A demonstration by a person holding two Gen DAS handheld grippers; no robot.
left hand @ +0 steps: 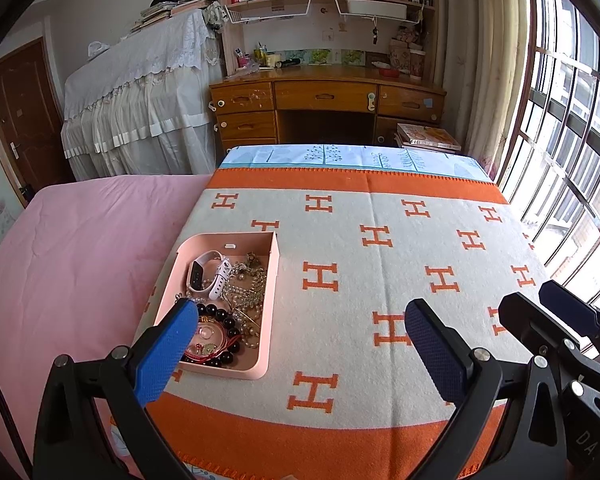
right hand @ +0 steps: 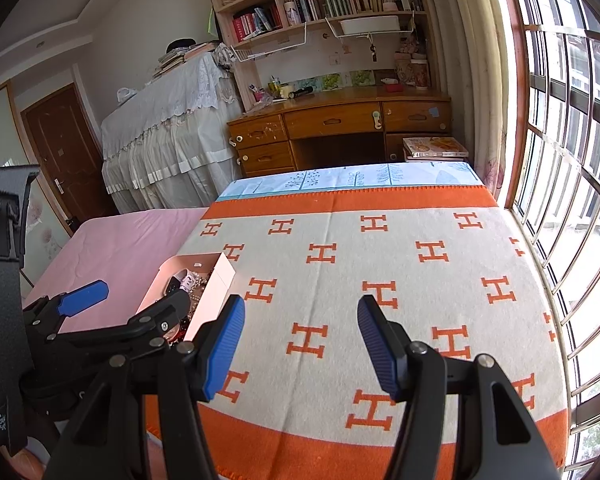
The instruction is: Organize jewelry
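Observation:
A pink tray [left hand: 269,300] sits on the left part of an orange-and-white blanket [left hand: 380,280]. It holds a white smart band [left hand: 204,276], a dark bead bracelet [left hand: 224,320], a red cord bracelet [left hand: 212,348] and a tangle of pearl and metal jewelry [left hand: 248,288]. My left gripper [left hand: 300,320] is open and empty; its left finger [left hand: 168,352] overlaps the tray's near corner. My right gripper [right hand: 300,344] is open and empty above the blanket, right of the tray [right hand: 212,292]. The left gripper [right hand: 100,312] shows at the left of the right wrist view.
The blanket covers a bed beside a pink sheet [left hand: 80,248]. A wooden desk [left hand: 324,100] with bookshelves stands beyond the bed's far end. A cloth-covered piano [left hand: 140,96] is at the left. A barred window [left hand: 572,120] runs along the right.

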